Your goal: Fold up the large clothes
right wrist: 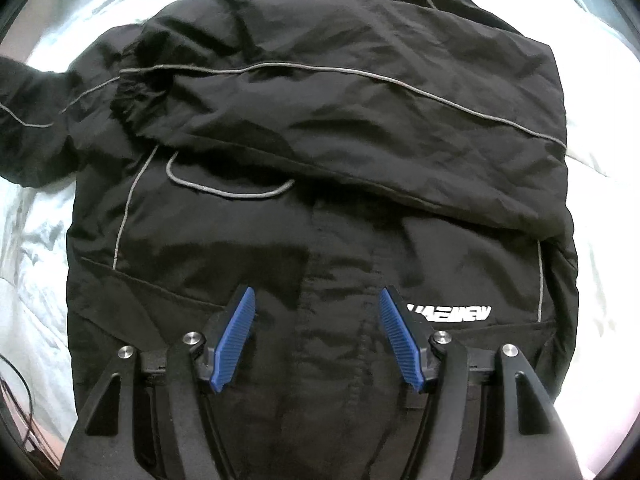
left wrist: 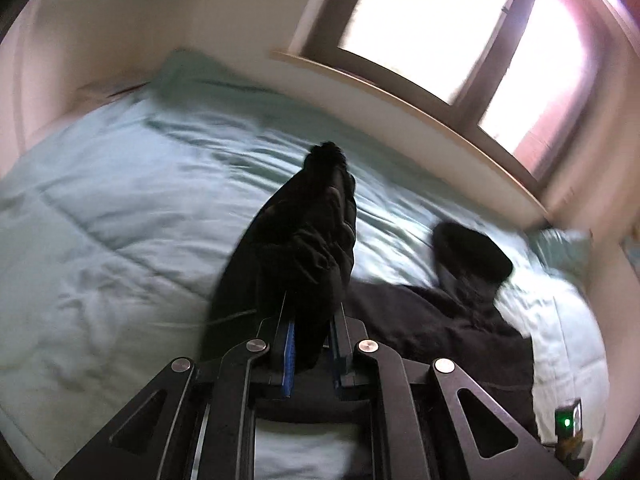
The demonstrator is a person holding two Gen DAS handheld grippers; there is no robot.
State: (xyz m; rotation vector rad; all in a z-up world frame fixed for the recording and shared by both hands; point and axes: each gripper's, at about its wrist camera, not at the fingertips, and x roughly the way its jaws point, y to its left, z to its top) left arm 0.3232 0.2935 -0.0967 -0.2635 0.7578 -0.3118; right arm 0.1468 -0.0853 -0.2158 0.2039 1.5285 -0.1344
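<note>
A large black jacket (right wrist: 320, 120) with thin grey piping lies spread on the bed, one sleeve folded across its chest. In the right wrist view my right gripper (right wrist: 316, 300) points down over the jacket's lower front, open, its blue pads (right wrist: 236, 336) apart and nothing between them. In the left wrist view my left gripper (left wrist: 314, 300) is shut on the end of the jacket's other sleeve (left wrist: 312, 220), which bunches over the fingers and rises above the bed. The jacket's body (left wrist: 440, 332) trails off to the right, with a dark lump of it (left wrist: 468, 252) further back.
A pale green quilt (left wrist: 120, 200) covers the bed. A wooden ledge (left wrist: 420, 108) and a bright window (left wrist: 432, 20) run along the far side. A small device with a green light (left wrist: 568, 420) sits at the right. Cables (right wrist: 20, 400) lie off the bed's lower left.
</note>
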